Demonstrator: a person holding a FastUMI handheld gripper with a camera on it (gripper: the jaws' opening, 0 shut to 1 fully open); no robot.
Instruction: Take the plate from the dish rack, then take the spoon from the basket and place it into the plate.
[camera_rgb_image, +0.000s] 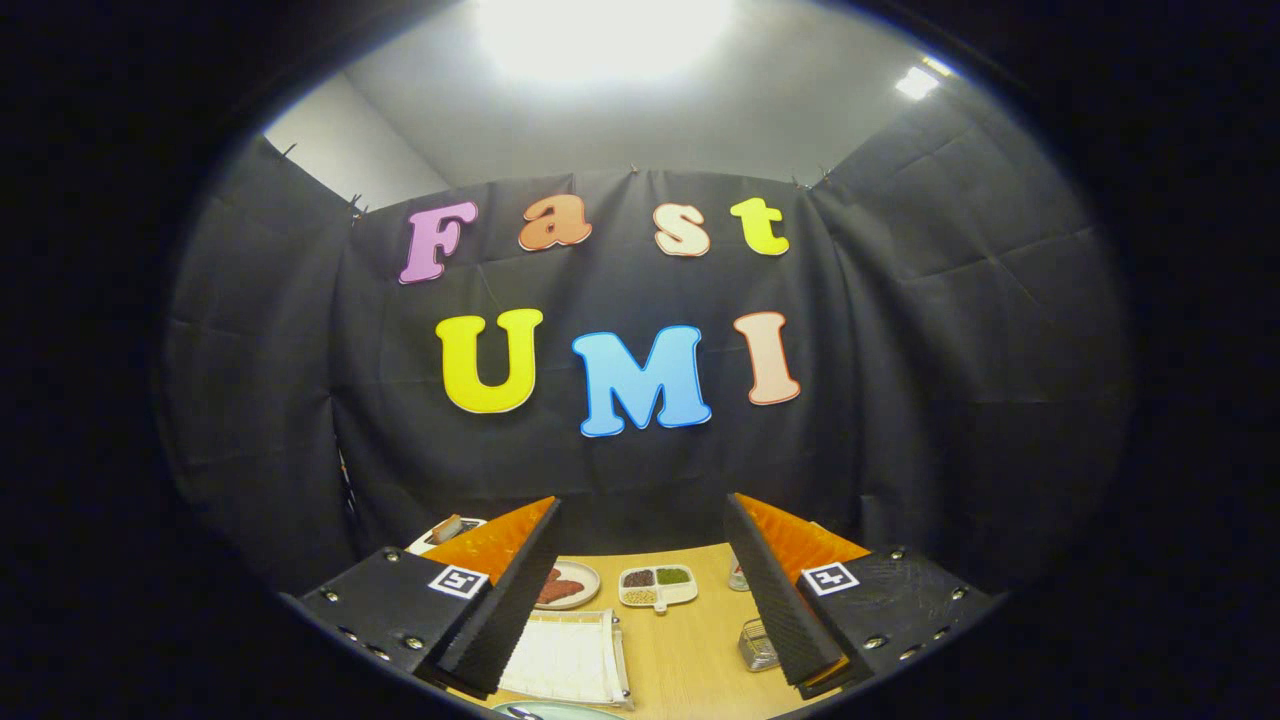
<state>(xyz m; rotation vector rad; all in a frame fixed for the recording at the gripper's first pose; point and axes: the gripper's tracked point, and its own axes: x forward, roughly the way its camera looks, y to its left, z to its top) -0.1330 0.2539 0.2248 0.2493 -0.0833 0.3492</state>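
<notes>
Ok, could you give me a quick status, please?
Gripper open, holding nothing, high above table. Wire basket beside one finger. Plate edge nearest. Nothing in the way.

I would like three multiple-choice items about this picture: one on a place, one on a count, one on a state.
1. Where is the divided dish with its small heaps of food?
A. on the wooden table, beyond the fingers and between them
B. hanging on the cloth wall
C. clamped in the claw

2. How many compartments of the divided dish hold food?
A. one
B. three
C. six

3. In what state is the claw?
A. shut on a spoon
B. shut on a plate
C. open, holding nothing

Answers: 1 A, the dish lies flat on the table in the gap between the fingers; 2 B, a dark, a green and a pale heap show; 3 C, the fingers stand wide apart with only table between them.
</notes>
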